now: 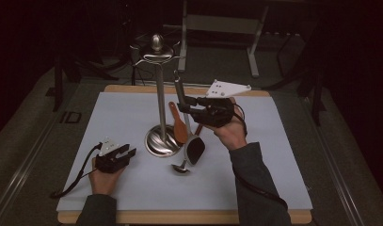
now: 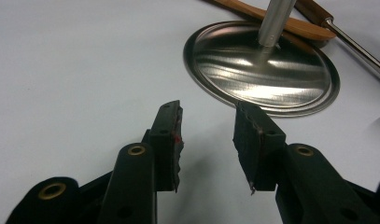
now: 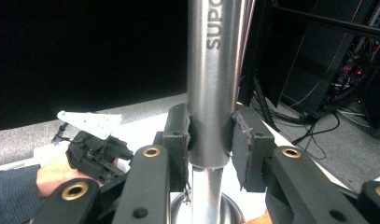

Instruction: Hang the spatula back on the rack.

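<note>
Gripping a brushed-steel utensil handle between its black ridged pads, the right gripper is held raised beside the tall steel hanging stand, seemingly so the black-headed utensil can be hung; the left gripper is rested on the pale sheet, unclenched and unladen.
</note>
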A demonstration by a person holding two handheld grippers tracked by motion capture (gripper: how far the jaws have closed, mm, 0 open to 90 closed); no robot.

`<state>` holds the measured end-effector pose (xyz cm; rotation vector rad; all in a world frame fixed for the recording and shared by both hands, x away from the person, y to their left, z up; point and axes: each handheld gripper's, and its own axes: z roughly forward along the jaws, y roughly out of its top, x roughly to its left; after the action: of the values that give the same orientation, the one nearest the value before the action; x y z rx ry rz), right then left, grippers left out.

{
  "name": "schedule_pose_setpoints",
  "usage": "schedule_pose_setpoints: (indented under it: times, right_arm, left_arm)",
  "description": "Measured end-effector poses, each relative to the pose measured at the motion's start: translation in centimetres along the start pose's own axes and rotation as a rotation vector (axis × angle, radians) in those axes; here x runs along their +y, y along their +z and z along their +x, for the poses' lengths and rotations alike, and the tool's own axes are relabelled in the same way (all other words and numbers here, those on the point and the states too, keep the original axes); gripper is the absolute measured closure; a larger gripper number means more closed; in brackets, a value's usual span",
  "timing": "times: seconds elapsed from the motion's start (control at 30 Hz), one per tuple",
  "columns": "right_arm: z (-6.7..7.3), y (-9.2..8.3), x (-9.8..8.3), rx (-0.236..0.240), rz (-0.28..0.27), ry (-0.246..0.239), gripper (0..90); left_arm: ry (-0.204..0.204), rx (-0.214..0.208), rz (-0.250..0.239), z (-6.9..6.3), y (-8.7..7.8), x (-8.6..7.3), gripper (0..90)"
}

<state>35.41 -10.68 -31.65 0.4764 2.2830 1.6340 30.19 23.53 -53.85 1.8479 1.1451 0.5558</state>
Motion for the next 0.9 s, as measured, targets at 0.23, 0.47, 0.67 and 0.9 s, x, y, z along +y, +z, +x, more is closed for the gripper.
schedule_pose_setpoints:
  times: [0.23, 0.47, 0.67, 0.9]
  right_arm:
    - [0.3, 0.1, 0.5, 0.005, -0.006, -0.006, 69.3]
    - [0.6, 0.4, 1.1, 0.009, -0.009, -0.014, 69.3]
    - [1.0, 0.7, 1.6, 0.013, -0.009, -0.023, 69.3]
    - [1.4, 1.1, 2.2, 0.015, -0.011, -0.030, 69.3]
  left_arm:
    - [0.000, 0.000, 0.000, 0.0, 0.0, 0.0, 61.6]
    - [-0.001, -0.001, 0.000, 0.0, 0.0, 0.0, 61.6]
    - [-0.001, -0.001, 0.000, 0.0, 0.0, 0.0, 61.6]
    - [-0.001, 0.000, -0.001, 0.0, 0.0, 0.0, 61.6]
